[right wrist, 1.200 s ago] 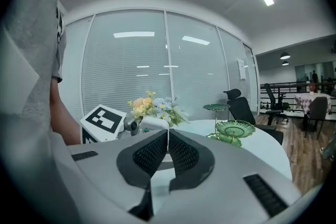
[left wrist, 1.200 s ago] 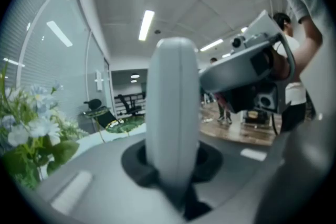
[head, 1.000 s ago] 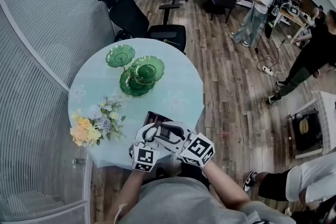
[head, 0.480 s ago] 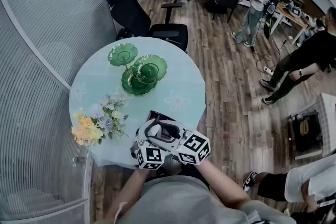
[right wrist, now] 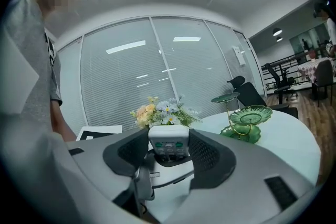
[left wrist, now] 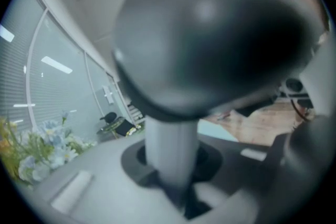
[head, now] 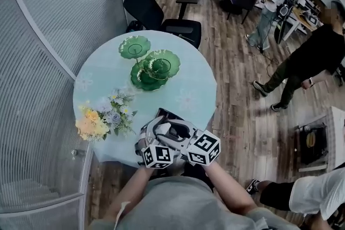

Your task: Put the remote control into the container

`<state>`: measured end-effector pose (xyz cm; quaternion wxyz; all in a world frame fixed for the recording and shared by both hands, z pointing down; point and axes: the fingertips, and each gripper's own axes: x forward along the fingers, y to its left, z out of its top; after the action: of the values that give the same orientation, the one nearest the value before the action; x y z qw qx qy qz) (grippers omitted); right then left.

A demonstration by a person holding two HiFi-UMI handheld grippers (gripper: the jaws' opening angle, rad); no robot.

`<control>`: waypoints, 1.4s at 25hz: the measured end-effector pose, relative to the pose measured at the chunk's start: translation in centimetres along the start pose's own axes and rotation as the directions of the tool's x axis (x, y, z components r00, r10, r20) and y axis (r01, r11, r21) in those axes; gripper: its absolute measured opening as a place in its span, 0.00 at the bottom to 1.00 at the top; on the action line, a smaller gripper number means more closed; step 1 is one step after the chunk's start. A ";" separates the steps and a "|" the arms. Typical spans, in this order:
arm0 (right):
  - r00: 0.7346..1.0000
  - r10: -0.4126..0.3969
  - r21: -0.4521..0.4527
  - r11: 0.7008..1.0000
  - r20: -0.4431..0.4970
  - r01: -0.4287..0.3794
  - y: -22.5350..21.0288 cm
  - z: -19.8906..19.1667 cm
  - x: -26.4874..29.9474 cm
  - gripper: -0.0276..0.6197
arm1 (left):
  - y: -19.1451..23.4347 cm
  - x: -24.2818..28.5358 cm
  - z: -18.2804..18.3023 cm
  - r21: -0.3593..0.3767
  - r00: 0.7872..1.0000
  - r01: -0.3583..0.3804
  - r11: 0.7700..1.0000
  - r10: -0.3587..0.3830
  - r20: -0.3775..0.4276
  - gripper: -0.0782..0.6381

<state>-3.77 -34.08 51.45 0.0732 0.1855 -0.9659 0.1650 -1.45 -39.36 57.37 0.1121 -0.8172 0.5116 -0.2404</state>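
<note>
One side spreads, the other pinches

Right gripper view: the right gripper (right wrist: 169,159) has its jaws spread wide, having just been opening. The white remote control (right wrist: 168,142) stands upright between the mesh pads with its buttons facing the camera. Behind it, a bunch of flowers (right wrist: 164,110) and green glass dishes (right wrist: 247,120) stand on the round table (right wrist: 294,147).

Left gripper view: the left gripper (left wrist: 177,178) has its jaws nearly together, pinching a pale upright bar. It is blurred but seems to be the remote's end. A dark out-of-focus mass fills the upper frame.

Head view: both grippers meet tip to tip over the table's near edge, partly covering the dark container (head: 166,115).
</note>
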 end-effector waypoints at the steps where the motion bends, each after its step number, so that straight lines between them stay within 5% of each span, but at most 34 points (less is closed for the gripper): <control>1: 1.000 -0.003 -0.008 1.000 0.001 0.003 0.0 0.0 -0.1 0.43 | -0.1 0.1 0.0 0.000 1.000 0.001 1.000 -0.001 0.002 0.16; 13: 0.999 -0.007 -0.040 0.999 -0.037 0.005 -0.8 -0.6 0.1 0.42 | -1.0 0.2 -0.9 -0.044 0.997 0.076 0.996 -0.075 0.011 0.35; 21: 0.996 -0.080 -0.044 0.996 -0.034 0.079 -4.2 0.0 -1.5 0.42 | -2.5 0.1 -3.1 -0.064 0.986 0.157 0.985 -0.160 -0.037 0.49; 30: 0.986 -0.134 -0.079 0.989 -0.104 0.126 -8.2 -1.1 -2.0 0.42 | -2.0 -0.5 -5.2 -0.187 0.983 0.146 0.971 -0.163 -0.080 0.49; 35: 0.980 -0.131 -0.096 0.988 -0.152 0.117 -8.9 -2.7 -1.4 0.42 | -1.4 -1.1 -6.1 -0.238 0.984 0.122 0.964 -0.150 -0.100 0.41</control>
<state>1.17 -40.43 56.29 0.1676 0.2284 -0.9499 0.1320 -3.84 -37.37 62.96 -0.0307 -0.8424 0.4844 -0.2340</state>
